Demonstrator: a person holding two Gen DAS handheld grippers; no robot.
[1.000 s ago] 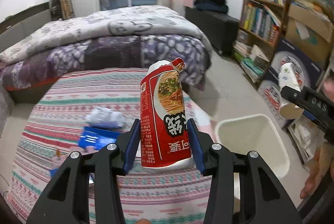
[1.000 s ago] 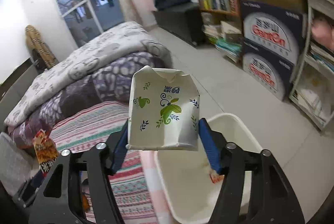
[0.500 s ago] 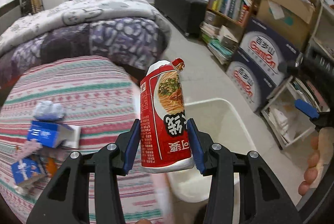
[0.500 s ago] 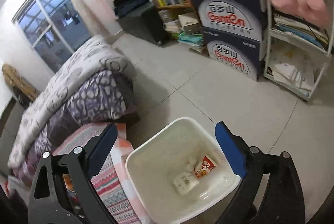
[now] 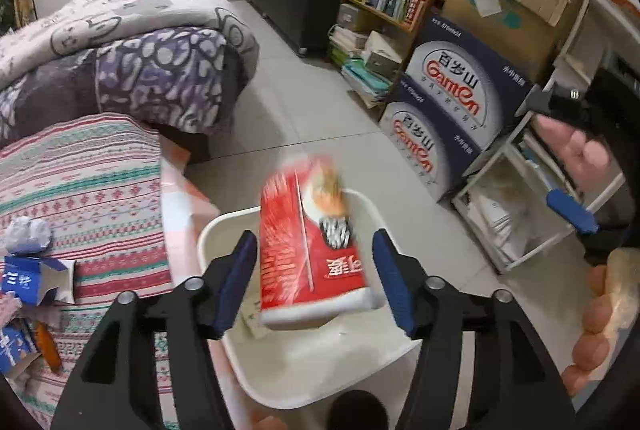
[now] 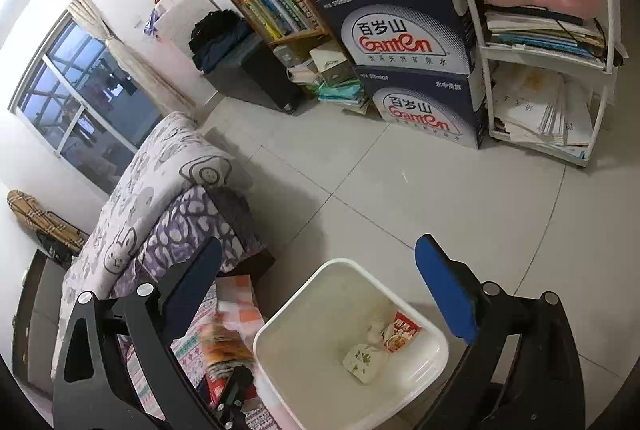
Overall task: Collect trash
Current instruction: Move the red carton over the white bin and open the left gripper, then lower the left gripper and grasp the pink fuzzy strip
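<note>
Your left gripper (image 5: 314, 280) is spread wide above the bin (image 5: 280, 374), and the red carton (image 5: 308, 242) sits blurred in the gap between its blue pads (image 5: 236, 280), touching neither one. The carton is upright with its print upside down, over the bin's opening. In the right wrist view the same carton (image 6: 224, 354) shows as a smear of red and orange just beside the bin's left wall.

Your right gripper (image 6: 320, 294) is also wide apart and holds nothing. It looks down into the white bin (image 6: 304, 350), which stands on the tiled floor (image 6: 440, 189) just beside the striped cloth (image 6: 188, 346). On the bin's bottom lie a crumpled paper cup (image 6: 365, 364) with green leaf print and a small red wrapper (image 6: 401, 337), near each other, with a pale scrap between and behind them.

To your left on the striped cloth (image 5: 80, 197) more trash waits: a blue box (image 5: 36, 280) with its flap open, a crumpled grey wad (image 5: 28, 236) just behind it, and another blue box (image 5: 14, 348) at the frame edge with an orange bit (image 5: 48, 350) beside it.

Your right hand (image 5: 600, 314) appears at the right edge of the left wrist view, and one blue pad of the right gripper (image 5: 570, 211) shows above it.
</note>
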